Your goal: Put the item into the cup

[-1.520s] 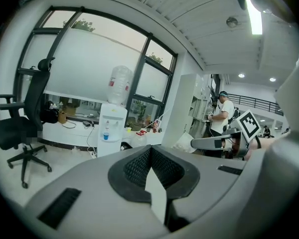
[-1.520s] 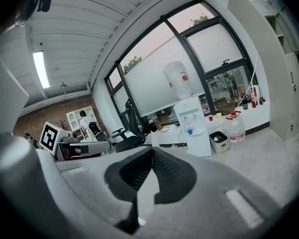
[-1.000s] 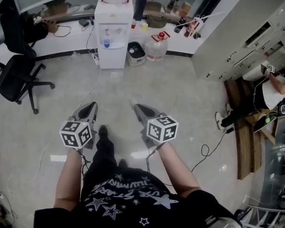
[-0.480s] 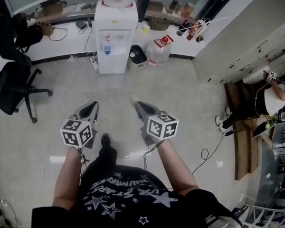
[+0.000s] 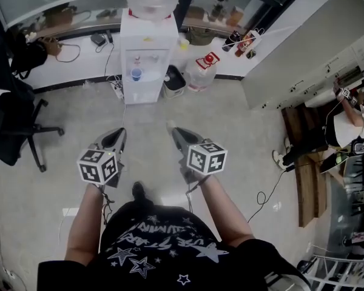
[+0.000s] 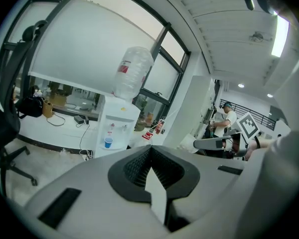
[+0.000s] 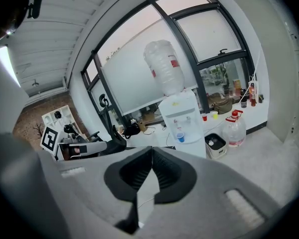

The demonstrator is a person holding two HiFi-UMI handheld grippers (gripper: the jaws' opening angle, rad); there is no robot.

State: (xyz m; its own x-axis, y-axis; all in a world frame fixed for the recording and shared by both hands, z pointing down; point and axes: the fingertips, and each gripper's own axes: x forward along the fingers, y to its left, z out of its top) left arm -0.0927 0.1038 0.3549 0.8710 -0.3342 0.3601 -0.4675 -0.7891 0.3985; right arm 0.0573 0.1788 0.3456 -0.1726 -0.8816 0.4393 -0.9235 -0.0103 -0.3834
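Note:
A small blue cup (image 5: pixel 136 74) stands in the tap recess of a white water dispenser (image 5: pixel 147 47) at the far side of the floor. The cup also shows in the left gripper view (image 6: pixel 108 142) and the right gripper view (image 7: pixel 179 136). My left gripper (image 5: pixel 117 133) and right gripper (image 5: pixel 175 131) are held side by side in front of my body, over bare floor, pointing at the dispenser and well short of it. Both pairs of jaws are pressed together, left gripper (image 6: pixel 150 149) and right gripper (image 7: pixel 151 151), with nothing between them. I see no loose item.
A black office chair (image 5: pixel 11 132) stands at the left. A water jug (image 5: pixel 201 70) and a dark bin (image 5: pixel 173 77) sit right of the dispenser. A person (image 5: pixel 350 119) sits at the far right beside a wooden platform (image 5: pixel 306 177). A black cable (image 5: pixel 264 193) loops on the floor.
The view has moved forward across the floor, so the dispenser and the cup sit a little nearer. Both grippers keep the same pose and stay shut.

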